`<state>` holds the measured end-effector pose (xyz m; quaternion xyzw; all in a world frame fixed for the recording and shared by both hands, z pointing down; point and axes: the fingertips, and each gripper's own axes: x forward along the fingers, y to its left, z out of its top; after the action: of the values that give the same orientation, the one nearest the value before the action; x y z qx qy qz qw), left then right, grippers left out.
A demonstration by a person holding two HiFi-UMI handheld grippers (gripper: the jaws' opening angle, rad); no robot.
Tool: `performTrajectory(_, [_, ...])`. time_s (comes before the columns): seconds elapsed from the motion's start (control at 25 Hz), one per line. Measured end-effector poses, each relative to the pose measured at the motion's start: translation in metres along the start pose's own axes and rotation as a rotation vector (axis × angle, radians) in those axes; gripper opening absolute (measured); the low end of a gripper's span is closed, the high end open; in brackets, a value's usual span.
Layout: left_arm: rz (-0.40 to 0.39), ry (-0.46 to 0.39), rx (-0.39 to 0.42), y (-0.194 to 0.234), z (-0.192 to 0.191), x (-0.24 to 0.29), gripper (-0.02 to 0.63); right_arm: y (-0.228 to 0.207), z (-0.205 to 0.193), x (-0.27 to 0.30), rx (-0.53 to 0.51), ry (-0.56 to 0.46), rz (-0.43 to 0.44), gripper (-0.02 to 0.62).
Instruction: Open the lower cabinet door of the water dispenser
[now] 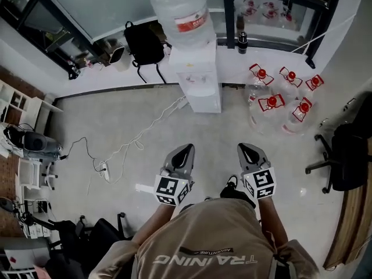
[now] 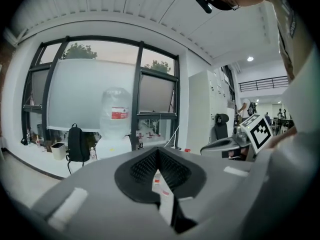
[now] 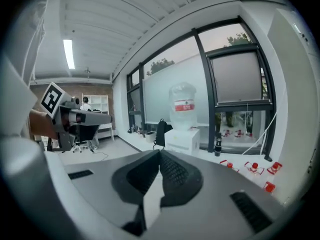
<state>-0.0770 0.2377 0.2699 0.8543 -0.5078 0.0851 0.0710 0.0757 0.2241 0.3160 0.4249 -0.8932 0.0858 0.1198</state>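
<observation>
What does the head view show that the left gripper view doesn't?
Only the head view: the floor with a power strip and its white cable.
Only the left gripper view: the ceiling and the trees beyond the window.
Both: the dispenser with its bottle, the black backpack beside it, and the right gripper.

Water dispenser [image 1: 198, 80] smooth white plastic; bottle [image 1: 180, 4] clear plastic; floor [image 1: 145, 121] matt.
</observation>
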Motion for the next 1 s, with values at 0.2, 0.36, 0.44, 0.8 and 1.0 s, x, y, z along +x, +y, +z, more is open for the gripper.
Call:
performTrajectory(0.2, [0.003,-0.015,0.022,-0.008,0.022,0.047,0.002,-0.047,0.004,0.021,0.001,0.002,0.001,0.009])
performTrajectory(0.36, [0.026,0.007,0.007,-0.005,0.023,0.07,0.002,-0.071,0.0,0.033,0.014,0.023,0.009,0.009])
performTrajectory(0.44, [0.023,0.03,-0.008,-0.005,0.018,0.078,0.002,-0.079,-0.002,0.038,0.008,0.038,0.015,0.009])
performTrajectory(0.8, [-0.04,0.084,-0.024,-0.007,0.007,0.124,0.002,-0.099,-0.026,0.056,0.053,0.103,0.003,0.009])
performTrajectory(1.0, [-0.071,0.09,-0.039,0.013,-0.002,0.144,0.002,-0.104,-0.025,0.073,0.056,0.119,-0.025,0.009])
